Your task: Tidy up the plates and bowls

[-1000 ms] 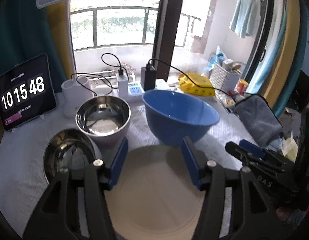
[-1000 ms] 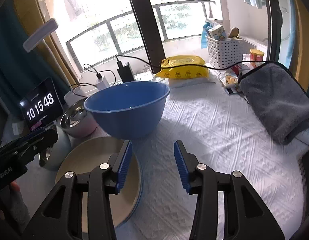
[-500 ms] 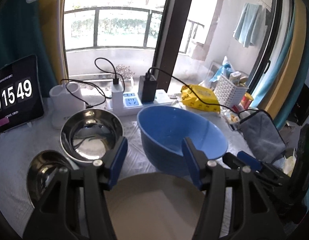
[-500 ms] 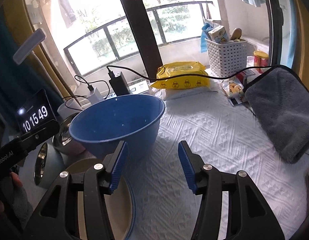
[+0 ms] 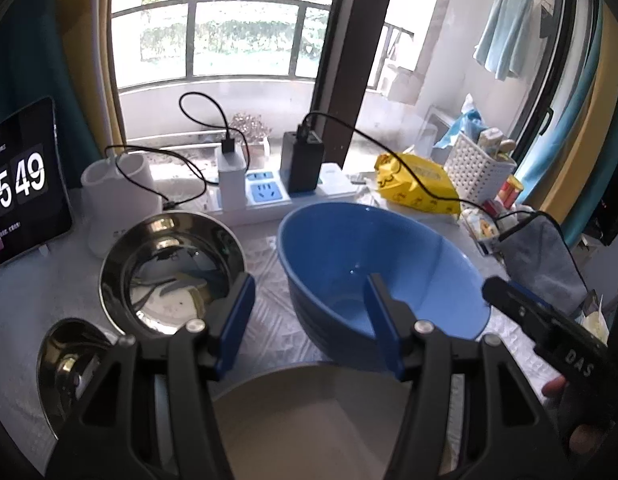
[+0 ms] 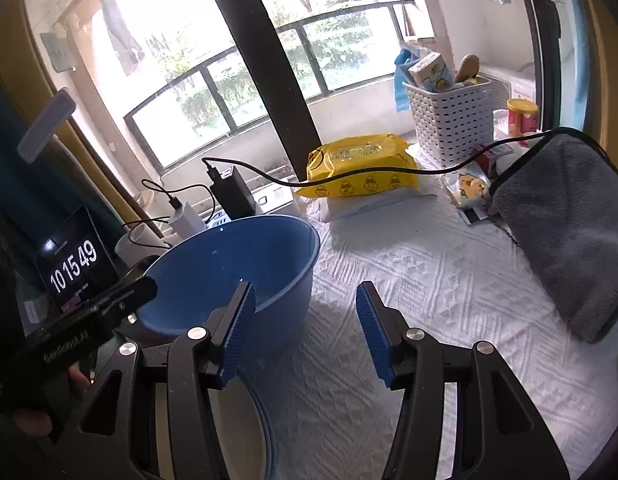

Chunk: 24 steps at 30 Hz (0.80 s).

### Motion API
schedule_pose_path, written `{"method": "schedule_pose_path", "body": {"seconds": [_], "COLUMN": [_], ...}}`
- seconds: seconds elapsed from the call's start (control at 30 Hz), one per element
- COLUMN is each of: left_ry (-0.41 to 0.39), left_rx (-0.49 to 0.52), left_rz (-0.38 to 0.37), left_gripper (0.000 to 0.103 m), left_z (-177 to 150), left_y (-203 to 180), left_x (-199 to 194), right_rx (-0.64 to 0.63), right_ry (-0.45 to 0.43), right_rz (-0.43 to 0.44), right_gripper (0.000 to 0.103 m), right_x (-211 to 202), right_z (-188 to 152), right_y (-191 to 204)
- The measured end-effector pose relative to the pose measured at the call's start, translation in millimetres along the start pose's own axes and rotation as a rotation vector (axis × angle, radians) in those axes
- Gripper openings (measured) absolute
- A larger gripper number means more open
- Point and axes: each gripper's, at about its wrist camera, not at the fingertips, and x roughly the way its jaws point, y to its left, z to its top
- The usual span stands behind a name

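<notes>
A large blue bowl stands on the white cloth, also in the right wrist view. A cream plate lies in front of it, under my left gripper, which is open and empty above the plate's far rim. A steel bowl stands left of the blue bowl, and a second steel bowl lies at the lower left. My right gripper is open and empty, its left finger over the blue bowl's near right rim. The plate's edge shows at the bottom left there.
A clock tablet, a white cup and a power strip with chargers line the back. A yellow wipes pack, a white basket and a grey towel sit to the right.
Both grippers have risen and moved forward toward the blue bowl, so I now look down into it. The bowls and plate have not moved.
</notes>
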Motion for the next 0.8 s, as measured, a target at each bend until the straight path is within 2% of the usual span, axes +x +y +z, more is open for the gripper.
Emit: {"method": "schedule_pose_path", "body": {"seconds": [0.2, 0.37, 0.43, 0.47, 0.5, 0.63, 0.7, 0.8], "left_ry": [0.047, 0.104, 0.102, 0.093, 0.073, 0.068, 0.071, 0.058], "left_rx": [-0.003, 0.023, 0.032, 0.046, 0.063, 0.068, 0.069, 0.077], "left_rz": [-0.019, -0.065, -0.087, -0.073, -0.052, -0.03, -0.025, -0.021], "left_gripper": [0.058, 0.058, 0.057, 0.057, 0.057, 0.041, 0.038, 0.038], "left_z": [5, 5, 3, 2, 1, 2, 3, 3], "left_y": [-1, -7, -11, -13, -16, -13, -12, -12], "left_x": [14, 32, 33, 33, 32, 33, 33, 27], "right_rx": [0.046, 0.075, 0.086, 0.082, 0.075, 0.06, 0.063, 0.054], "right_ry": [0.062, 0.119, 0.136, 0.135, 0.128, 0.108, 0.101, 0.098], "right_rz": [0.036, 0.067, 0.1, 0.099, 0.089, 0.054, 0.046, 0.039], "right_gripper": [0.055, 0.055, 0.055, 0.055, 0.052, 0.035, 0.029, 0.028], "right_x": [30, 52, 59, 60, 59, 57, 56, 53], "right_z": [5, 3, 1, 1, 0, 1, 3, 5], "right_y": [-2, -1, -1, 0, 1, 0, -2, -1]}}
